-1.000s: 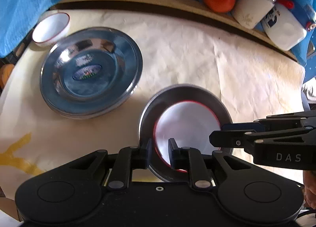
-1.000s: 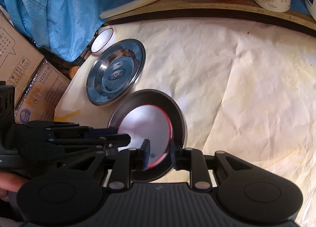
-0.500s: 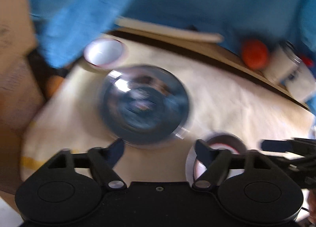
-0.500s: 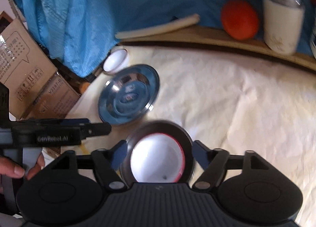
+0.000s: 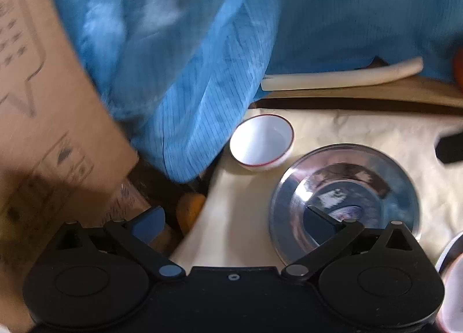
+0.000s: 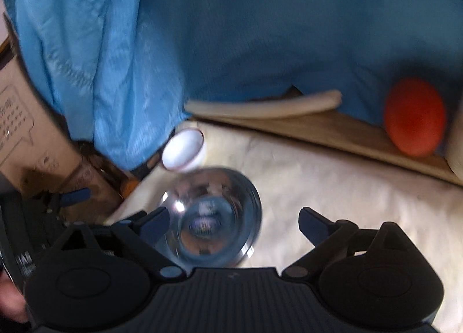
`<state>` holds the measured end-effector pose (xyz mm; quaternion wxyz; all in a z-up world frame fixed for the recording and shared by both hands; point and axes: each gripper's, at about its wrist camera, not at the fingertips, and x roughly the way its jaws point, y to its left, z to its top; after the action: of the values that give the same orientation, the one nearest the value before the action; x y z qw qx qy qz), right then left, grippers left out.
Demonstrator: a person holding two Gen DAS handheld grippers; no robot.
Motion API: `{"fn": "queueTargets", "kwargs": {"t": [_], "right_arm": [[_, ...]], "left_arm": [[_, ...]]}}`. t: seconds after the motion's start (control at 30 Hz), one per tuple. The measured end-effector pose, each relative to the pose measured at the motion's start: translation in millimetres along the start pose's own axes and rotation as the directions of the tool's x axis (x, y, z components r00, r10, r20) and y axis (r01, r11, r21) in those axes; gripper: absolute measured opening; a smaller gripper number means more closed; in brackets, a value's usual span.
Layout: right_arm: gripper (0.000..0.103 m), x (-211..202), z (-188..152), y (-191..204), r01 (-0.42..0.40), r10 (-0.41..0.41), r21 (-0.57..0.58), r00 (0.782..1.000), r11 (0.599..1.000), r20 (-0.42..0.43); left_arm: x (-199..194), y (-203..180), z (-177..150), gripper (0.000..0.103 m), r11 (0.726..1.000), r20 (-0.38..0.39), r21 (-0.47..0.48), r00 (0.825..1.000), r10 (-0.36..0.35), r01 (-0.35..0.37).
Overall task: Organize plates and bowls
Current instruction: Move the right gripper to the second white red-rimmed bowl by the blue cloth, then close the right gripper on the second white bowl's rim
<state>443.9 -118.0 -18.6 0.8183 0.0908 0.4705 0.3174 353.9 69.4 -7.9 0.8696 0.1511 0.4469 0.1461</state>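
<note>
1. The table (image 5: pixel 361 130), under pale crumpled paper, carries everything; a blue cloth (image 5: pixel 202 58) hangs over its far-left corner.
2. The steel plate (image 5: pixel 344 197) lies near the left edge, just short of that corner.
3. The small white bowl (image 5: pixel 262 142) sits at the far-left corner, just beside the plate and the cloth.
4. The left gripper (image 5: pixel 234 223) has its jaws opening with nothing between them. The right gripper (image 6: pixel 234 223) is opening too, its pads clear of the plate below.
5. Risk, as I judge it: a reach for the bowl could snag the cloth or nudge the bowl off the corner.
6. Only the left view shows another red-rimmed bowl (image 5: pixel 451 289) at its right border; only the right view shows the whole orange ball (image 6: pixel 415 117) on the far ledge.
</note>
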Motion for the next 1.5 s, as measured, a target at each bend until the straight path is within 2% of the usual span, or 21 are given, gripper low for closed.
{"fn": "queueTargets", "kwargs": {"t": [0.07,0.17,0.27,0.47,0.57,0.73,0.83,0.93,1.03,1.2,1.27,1.33,1.5], "right_arm": [[0.098,10,9,-2,-0.016,0.016,0.001,1.0,1.0,-0.003],[0.098,25,20,-5,-0.042,0.042,0.0,0.999,0.999,-0.014],[0.093,41,30,-8,-0.071,0.071,0.015,0.997,0.997,-0.03],[0.088,52,36,-19,-0.092,0.094,0.083,0.995,0.992,-0.02],[0.084,56,40,-22,-0.11,0.112,0.101,0.993,0.989,-0.024],[0.08,65,47,-18,-0.108,0.11,0.092,0.994,0.99,-0.021],[0.08,69,53,-17,-0.109,0.111,0.087,0.994,0.99,-0.023],[0.079,77,56,-17,-0.107,0.111,0.087,0.993,0.99,-0.034],[0.075,86,58,-15,-0.116,0.121,0.095,0.991,0.989,-0.05],[0.061,102,60,-8,-0.13,0.136,0.093,0.988,0.987,-0.067],[0.058,110,61,-7,-0.131,0.138,0.095,0.988,0.987,-0.072],[0.054,118,63,-5,-0.121,0.128,0.096,0.989,0.988,-0.075],[0.047,133,63,1,-0.131,0.139,0.093,0.987,0.987,-0.084]], "left_arm": [[6,-1,4,0.102,0.999,0.008,0.03,1.0,-0.021,0.021],[12,2,10,0.102,0.997,0.015,0.011,0.997,-0.081,0.081],[18,6,14,0.101,0.991,0.025,-0.046,0.992,-0.123,0.124],[25,5,15,0.096,0.968,0.055,-0.222,0.993,-0.106,0.116],[28,9,11,0.094,0.93,0.059,-0.35,0.993,-0.103,0.117],[42,23,11,0.093,0.829,0.027,-0.551,0.995,-0.093,0.093],[51,30,12,0.092,0.773,-0.002,-0.633,0.998,-0.06,0.045],[58,32,15,0.089,0.728,-0.023,-0.685,0.998,-0.05,0.02],[64,29,19,0.083,0.702,-0.026,-0.712,0.999,-0.034,0.005],[72,31,22,0.072,0.661,-0.043,-0.75,0.999,-0.012,-0.024],[76,32,21,0.07,0.64,-0.058,-0.767,0.998,-0.013,-0.036],[80,32,19,0.062,0.625,-0.07,-0.779,0.997,-0.016,-0.045],[90,35,15,0.051,0.595,-0.077,-0.802,0.996,-0.032,-0.043]]}}
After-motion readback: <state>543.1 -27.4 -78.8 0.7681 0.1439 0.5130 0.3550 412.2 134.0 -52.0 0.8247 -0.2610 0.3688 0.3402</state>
